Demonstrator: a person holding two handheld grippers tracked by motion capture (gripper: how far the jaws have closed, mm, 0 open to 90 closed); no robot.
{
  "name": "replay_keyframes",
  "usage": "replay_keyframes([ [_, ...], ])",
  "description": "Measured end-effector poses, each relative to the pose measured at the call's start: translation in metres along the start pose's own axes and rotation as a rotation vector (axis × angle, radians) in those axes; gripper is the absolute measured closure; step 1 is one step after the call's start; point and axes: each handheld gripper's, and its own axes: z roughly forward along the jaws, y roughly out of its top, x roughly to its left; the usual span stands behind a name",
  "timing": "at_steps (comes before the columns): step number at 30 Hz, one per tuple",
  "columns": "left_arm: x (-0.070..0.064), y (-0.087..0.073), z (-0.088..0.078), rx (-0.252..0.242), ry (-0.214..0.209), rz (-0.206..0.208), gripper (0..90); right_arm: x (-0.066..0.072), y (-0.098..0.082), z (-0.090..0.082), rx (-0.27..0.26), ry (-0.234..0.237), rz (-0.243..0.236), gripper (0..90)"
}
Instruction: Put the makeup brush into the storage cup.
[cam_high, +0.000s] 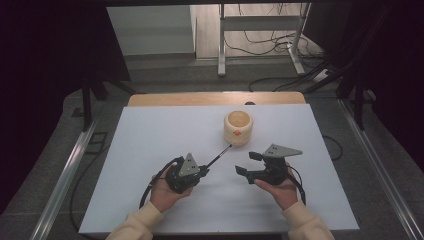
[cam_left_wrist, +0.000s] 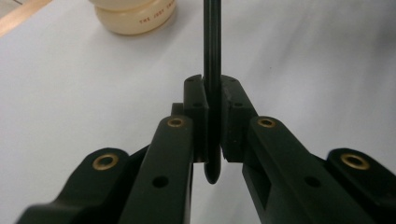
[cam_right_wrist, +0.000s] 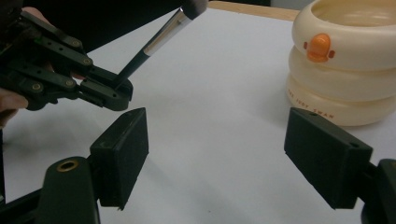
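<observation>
A white sheet covers the counter, and a strip of bare wood shows along its far edge. Grey carpet runs beyond and to both sides. Farther back a white metal frame stands on a pale floor, with black cables tangled around its feet. Dark curtains close in left and right, with light falling down the middle.
</observation>
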Motion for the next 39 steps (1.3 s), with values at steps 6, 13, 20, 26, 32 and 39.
replay_keyframes([
  [6, -0.006, 0.004, 0.006, 0.009, -0.006, 0.019, 83.2, 0.005, -0.001, 0.006, -0.002, 0.018, 0.003, 23.2],
  [13, -0.01, 0.005, 0.013, 0.017, -0.009, 0.021, 83.2, 0.007, 0.001, 0.012, -0.02, 0.041, 0.021, 26.0],
  [20, -0.015, 0.006, 0.017, 0.016, -0.012, 0.036, 83.2, 0.011, 0.002, 0.021, -0.036, 0.069, 0.047, 29.9],
  [26, -0.018, 0.007, 0.02, 0.021, -0.018, 0.046, 83.1, 0.011, 0.003, 0.024, -0.049, 0.08, 0.061, 36.8],
  [32, -0.021, 0.008, 0.023, 0.034, -0.023, 0.065, 83.0, 0.009, 0.004, 0.027, -0.064, 0.12, 0.092, 53.5],
  [39, -0.022, 0.008, 0.025, 0.041, -0.024, 0.071, 82.9, 0.006, 0.005, 0.026, -0.074, 0.204, 0.14, 71.8],
])
